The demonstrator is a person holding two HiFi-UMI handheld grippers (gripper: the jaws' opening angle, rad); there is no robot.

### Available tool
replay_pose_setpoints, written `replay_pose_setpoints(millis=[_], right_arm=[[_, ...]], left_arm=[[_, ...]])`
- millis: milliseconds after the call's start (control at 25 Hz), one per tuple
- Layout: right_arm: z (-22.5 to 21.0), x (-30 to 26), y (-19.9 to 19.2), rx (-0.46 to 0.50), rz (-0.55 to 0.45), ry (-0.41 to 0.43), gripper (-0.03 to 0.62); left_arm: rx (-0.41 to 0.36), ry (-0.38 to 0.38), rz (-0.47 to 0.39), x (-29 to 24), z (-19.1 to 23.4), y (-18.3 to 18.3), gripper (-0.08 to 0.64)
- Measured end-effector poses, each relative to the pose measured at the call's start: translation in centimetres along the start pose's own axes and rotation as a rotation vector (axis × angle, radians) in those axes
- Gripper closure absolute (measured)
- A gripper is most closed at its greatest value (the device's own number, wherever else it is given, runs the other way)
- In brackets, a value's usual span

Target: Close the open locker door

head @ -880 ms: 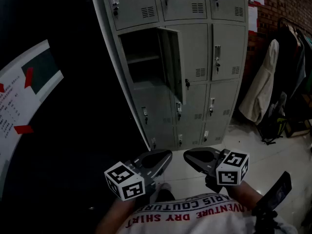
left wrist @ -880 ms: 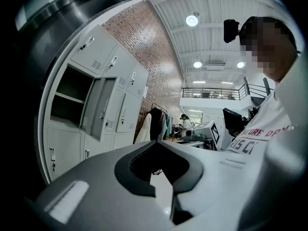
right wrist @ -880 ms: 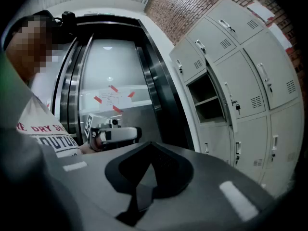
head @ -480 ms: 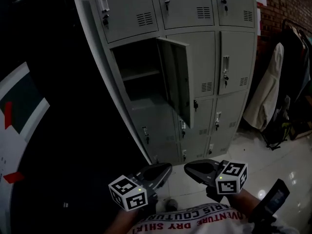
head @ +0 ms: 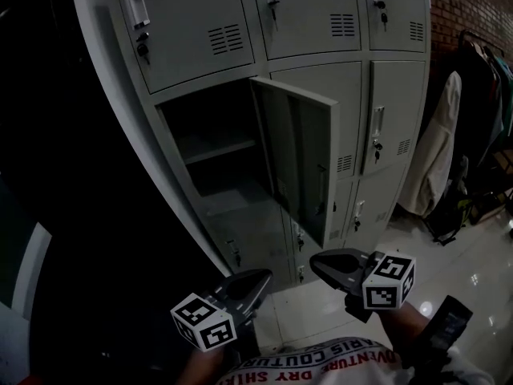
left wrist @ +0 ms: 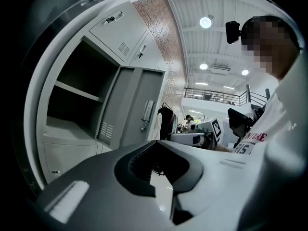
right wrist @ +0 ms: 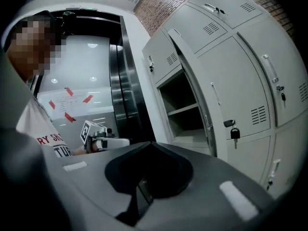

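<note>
A grey locker bank (head: 321, 22) fills the head view. Its middle-left compartment (head: 212, 147) is open, with a shelf inside and nothing on it. The compartment's door (head: 304, 163) swings out to the right, inner face toward me. My left gripper (head: 255, 281) and right gripper (head: 325, 263) hang low in front of the lockers, both shut and holding nothing, well below the door and apart from it. The left gripper view shows the door (left wrist: 134, 107) beyond its tip (left wrist: 159, 146). In the right gripper view the door (right wrist: 197, 90) stands almost edge-on above the tip (right wrist: 151, 146).
Coats (head: 441, 151) hang on a rack at the right, in front of a brick wall (head: 469, 6). A dark wall stands left of the lockers. Glossy floor tiles (head: 481, 271) lie below. Keys (right wrist: 235, 133) dangle from neighbouring locks. A black device (head: 437, 335) sticks out near my right arm.
The view has come closer to the lockers, which now look larger and shifted left. The door stays open. Both grippers remain low and shut.
</note>
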State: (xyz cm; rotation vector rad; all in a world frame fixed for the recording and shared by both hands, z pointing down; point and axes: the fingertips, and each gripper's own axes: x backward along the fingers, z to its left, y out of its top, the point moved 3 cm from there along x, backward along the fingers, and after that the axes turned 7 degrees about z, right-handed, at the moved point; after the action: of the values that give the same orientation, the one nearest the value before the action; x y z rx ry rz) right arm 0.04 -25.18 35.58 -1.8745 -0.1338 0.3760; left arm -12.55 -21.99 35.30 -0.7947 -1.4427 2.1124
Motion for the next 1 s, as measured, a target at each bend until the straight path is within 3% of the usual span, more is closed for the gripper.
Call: replay_pose_setpoints(millis=[360, 680, 1000], right_arm=[[-5.6, 0.3, 0.2, -0.079, -0.026, -0.146, 0.598], [-11.3, 3.6, 5.5, -0.046, -0.193, -0.332, 0.598], [-13.9, 2.7, 9.3, 0.028, -0.199, -0.395, 0.598]], left_arm=[[0.018, -0.015, -0.007, -0.7, 5.1, 1.7, 0.555], [0.007, 0.007, 0.007, 0.2, 7.4, 1.8, 0.555], [0.016, 0.005, 0.008, 1.5, 8.8, 1.0, 0.555]])
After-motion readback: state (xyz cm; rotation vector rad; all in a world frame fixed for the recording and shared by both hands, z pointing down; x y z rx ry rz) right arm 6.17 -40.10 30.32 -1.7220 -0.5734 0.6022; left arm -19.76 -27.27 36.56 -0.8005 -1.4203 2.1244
